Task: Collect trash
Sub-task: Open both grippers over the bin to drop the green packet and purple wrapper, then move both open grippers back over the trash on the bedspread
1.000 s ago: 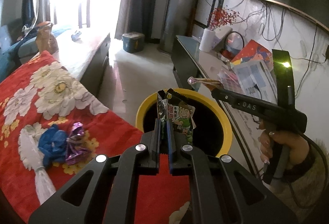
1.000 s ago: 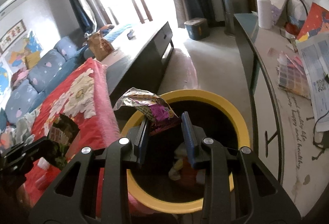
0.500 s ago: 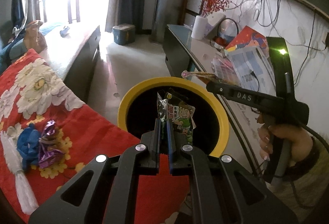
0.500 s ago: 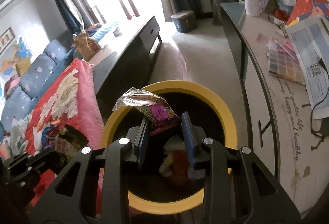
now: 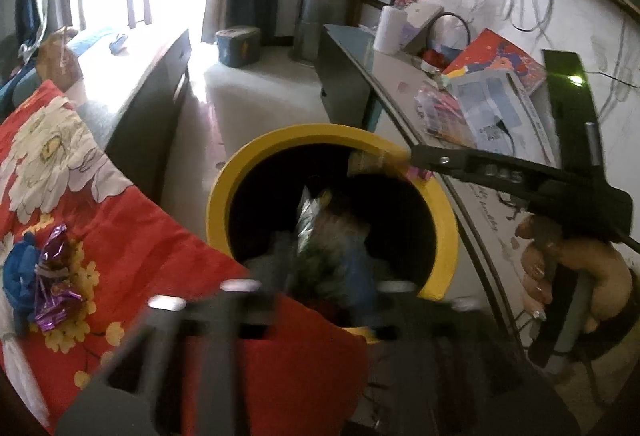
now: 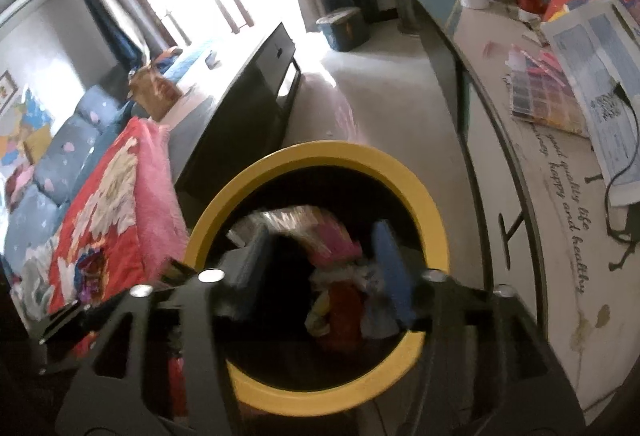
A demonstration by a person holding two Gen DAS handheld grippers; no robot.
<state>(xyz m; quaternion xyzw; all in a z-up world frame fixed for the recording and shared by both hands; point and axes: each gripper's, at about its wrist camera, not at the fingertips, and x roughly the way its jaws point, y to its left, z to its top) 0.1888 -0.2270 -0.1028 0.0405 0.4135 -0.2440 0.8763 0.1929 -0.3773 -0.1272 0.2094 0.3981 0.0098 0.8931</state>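
Observation:
A yellow-rimmed bin (image 5: 256,163) stands on the floor between the red floral blanket and the side table; it also shows in the right wrist view (image 6: 416,187). My left gripper (image 5: 326,260) is over its mouth, jaws spread and blurred, with the green snack wrapper (image 5: 320,220) loose between them. My right gripper (image 6: 320,252) is open over the bin, and the pink-purple wrapper (image 6: 304,226) is slipping off between its fingers. Trash (image 6: 344,300) lies inside the bin. A purple foil wrapper (image 5: 56,280) and blue crumpled trash (image 5: 20,276) lie on the blanket.
The red floral blanket (image 5: 132,236) covers the surface at left. A dark cabinet (image 6: 248,91) stands behind the bin. The side table (image 6: 560,163) at right holds papers, colour cards, a paper roll and cables. A blue box (image 5: 238,45) sits on the floor.
Both grippers have opened over the bin and dipped toward it. The green wrapper and the pink-purple wrapper are released and dropping. Both views are motion-blurred.

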